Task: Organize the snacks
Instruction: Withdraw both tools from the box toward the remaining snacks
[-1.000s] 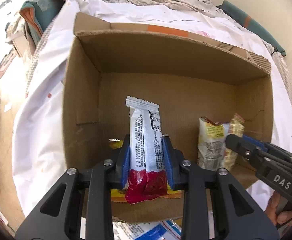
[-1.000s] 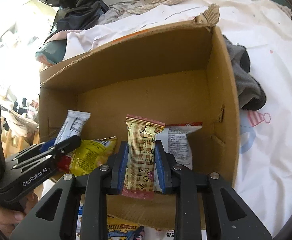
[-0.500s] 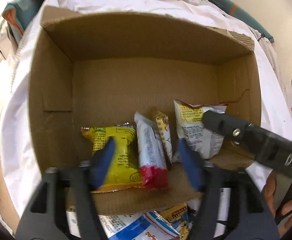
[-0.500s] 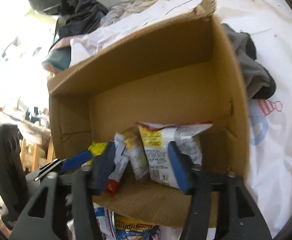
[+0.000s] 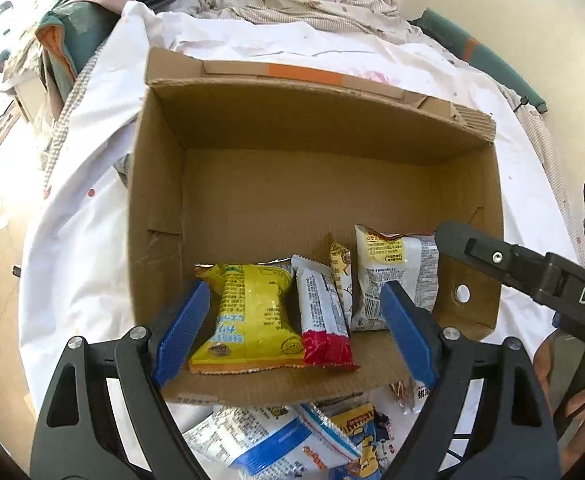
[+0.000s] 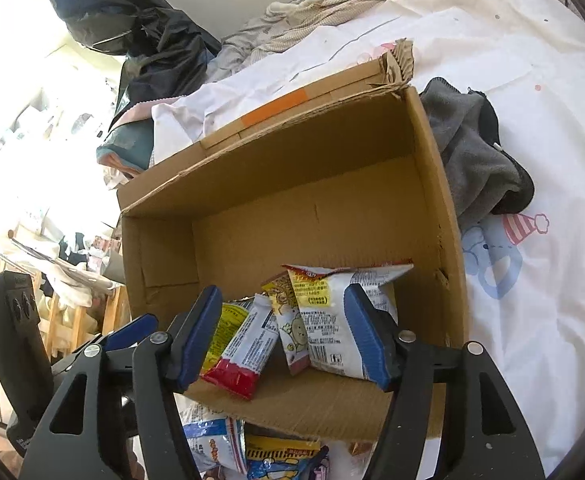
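**Cardboard box takes four packets; more wait outside**

Cardboard box point(image 5: 164, 184) sits open-topped on the bed's white sheet point(image 5: 76, 216), and four snacks stand in a row along its near wall: a yellow packet point(image 5: 248, 312), a white bar with a red end point(image 5: 324, 320), a slim tan cartoon-printed bar point(image 5: 340, 276) and a white packet with a yellow label point(image 5: 392, 272).

Both pairs of tongs have just been opening. The left tongs point(image 5: 292, 332) are spread wide, their blue pads either side of the yellow packet and the white bar without pressing on them. The right tongs point(image 6: 284, 336) are likewise spread, framing the bars and the white packet but pinching nothing. Earlier views show each clamped on a bar, so this looks like the release step, both bars now dropped into the row.

Next, I judge, comes a reach back to the loose packets point(image 5: 292, 440) lying on the sheet just in front of the box, pinching one apiece.

Readable writing is scant: "DAS" on the right tongs' arm in the left view. The wrappers carry small print that I cannot make out.
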`<act>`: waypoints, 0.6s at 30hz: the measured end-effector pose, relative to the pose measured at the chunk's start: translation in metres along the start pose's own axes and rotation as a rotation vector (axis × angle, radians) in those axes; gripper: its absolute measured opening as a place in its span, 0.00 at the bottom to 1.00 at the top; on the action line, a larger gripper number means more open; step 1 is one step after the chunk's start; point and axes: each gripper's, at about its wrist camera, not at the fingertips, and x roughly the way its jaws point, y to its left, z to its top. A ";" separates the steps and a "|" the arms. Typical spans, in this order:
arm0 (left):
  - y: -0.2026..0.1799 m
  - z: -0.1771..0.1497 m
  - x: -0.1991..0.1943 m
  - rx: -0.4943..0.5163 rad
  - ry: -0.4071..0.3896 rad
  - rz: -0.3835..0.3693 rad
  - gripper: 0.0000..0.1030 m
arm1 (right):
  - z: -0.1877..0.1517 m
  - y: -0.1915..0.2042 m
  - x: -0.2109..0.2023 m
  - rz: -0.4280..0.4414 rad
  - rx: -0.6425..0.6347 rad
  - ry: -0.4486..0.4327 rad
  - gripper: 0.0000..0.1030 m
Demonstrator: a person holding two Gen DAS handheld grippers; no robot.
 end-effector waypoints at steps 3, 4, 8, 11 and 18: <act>0.004 0.000 -0.009 -0.001 -0.008 0.005 0.82 | -0.006 0.002 -0.007 -0.014 0.000 0.001 0.65; 0.002 -0.004 -0.012 -0.002 -0.010 0.005 0.82 | -0.008 0.002 -0.009 -0.017 0.001 0.000 0.65; 0.009 -0.013 -0.027 -0.037 -0.026 -0.009 0.82 | -0.017 0.004 -0.025 -0.026 -0.004 -0.014 0.65; 0.014 -0.022 -0.035 -0.051 -0.024 -0.009 0.82 | -0.024 0.004 -0.034 -0.032 -0.008 -0.022 0.67; 0.026 -0.041 -0.049 -0.090 -0.014 0.011 0.82 | -0.048 -0.001 -0.050 -0.029 0.029 -0.014 0.68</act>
